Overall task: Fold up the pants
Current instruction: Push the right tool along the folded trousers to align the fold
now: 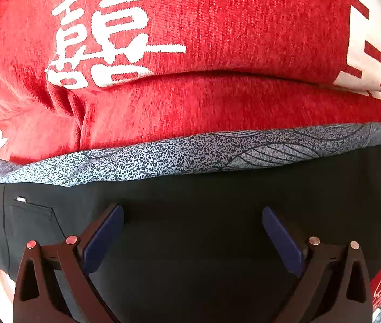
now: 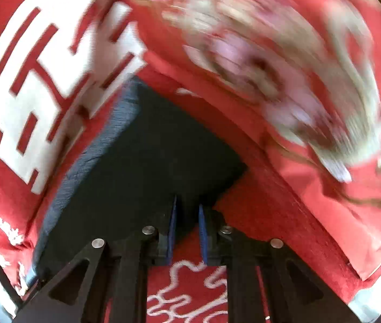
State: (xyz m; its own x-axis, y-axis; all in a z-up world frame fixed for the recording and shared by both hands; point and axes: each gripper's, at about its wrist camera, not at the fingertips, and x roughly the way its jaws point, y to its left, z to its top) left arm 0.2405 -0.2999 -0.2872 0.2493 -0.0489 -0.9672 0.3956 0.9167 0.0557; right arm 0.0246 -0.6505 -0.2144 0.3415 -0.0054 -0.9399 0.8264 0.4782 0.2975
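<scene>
Left wrist view: one pair of dark pants point(image 1: 190, 215) lies on one red blanket point(image 1: 217, 40), left tool point(image 1: 192, 212) spread wide above it, holding nothing. Right tool point(image 2: 187, 208) has its fingers nearly together, pinching the pants' corner.

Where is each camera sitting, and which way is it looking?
Left wrist: sits behind the left gripper, looks along its wide-open fingers at the black pants and red blanket.
Right wrist: sits behind the right gripper, looks at a corner of the pants; its fingers are nearly closed, the background blurred.
Shared: pants, their speckled grey lining and the blanket.
</scene>
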